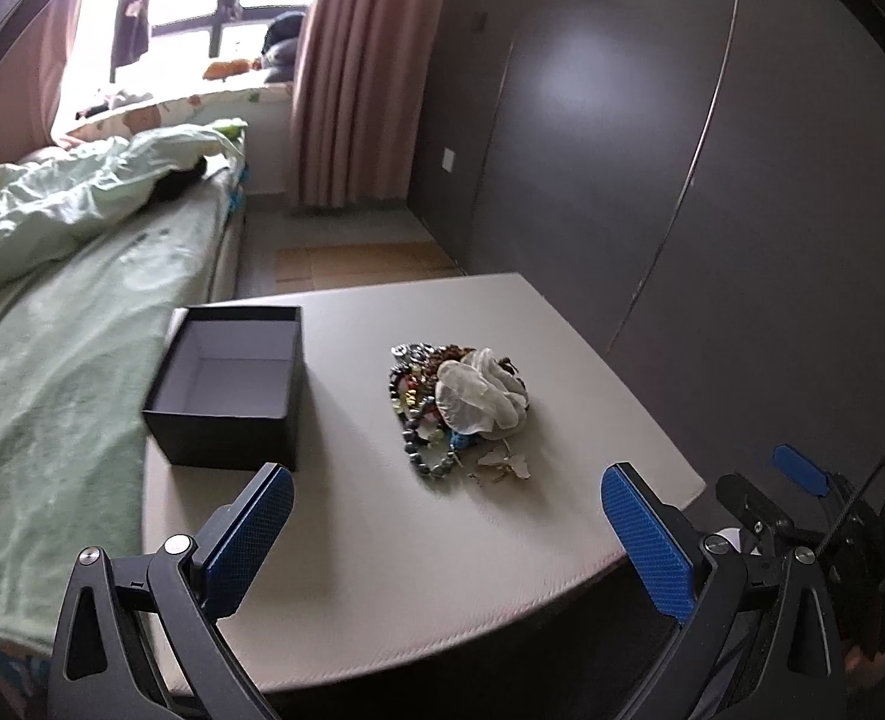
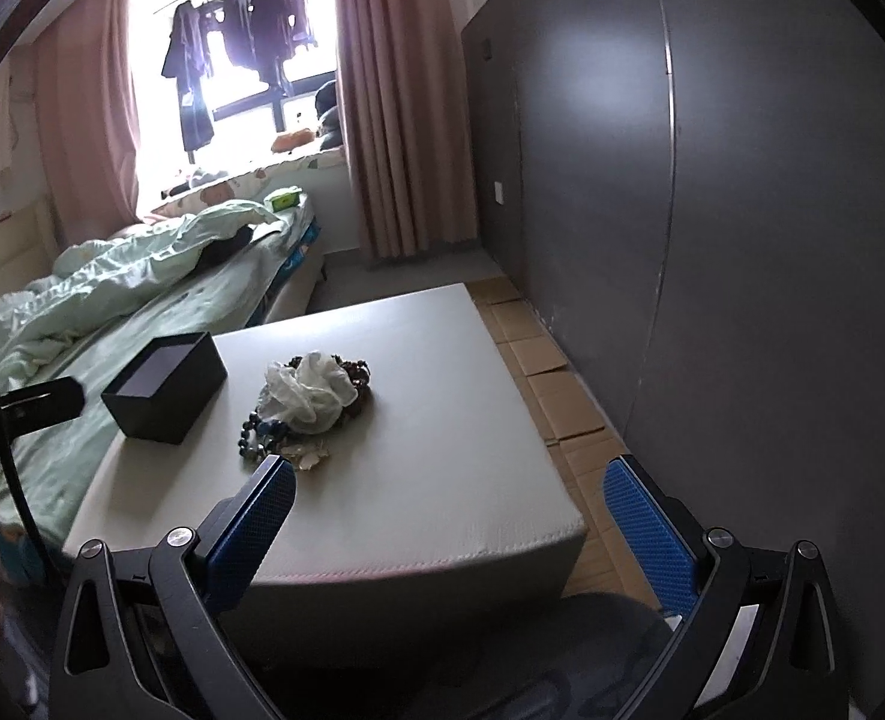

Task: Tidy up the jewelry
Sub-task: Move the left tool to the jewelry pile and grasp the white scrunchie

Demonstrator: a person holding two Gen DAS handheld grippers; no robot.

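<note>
A heap of jewelry [image 1: 442, 408] lies in the middle of a pale grey table [image 1: 382, 540], with bead bracelets, small white pieces and a white fabric scrunchie [image 1: 481, 393] on top. An open, empty black box [image 1: 226, 390] stands at the table's left. My left gripper [image 1: 448, 486] is open and empty, above the near part of the table, in front of the heap. My right gripper [image 2: 448, 480] is open and empty, near the table's front right edge. The heap [image 2: 307, 402] and box [image 2: 163, 387] also show in the right wrist view. The right gripper's blue tip [image 1: 799, 468] shows in the left wrist view.
A bed with green bedding [image 1: 52, 312] runs along the table's left side. A dark grey wardrobe [image 1: 682, 150] stands to the right. Cardboard sheets [image 2: 538, 354] lie on the floor between table and wardrobe. Pink curtains [image 2: 400, 90] and a window are at the back.
</note>
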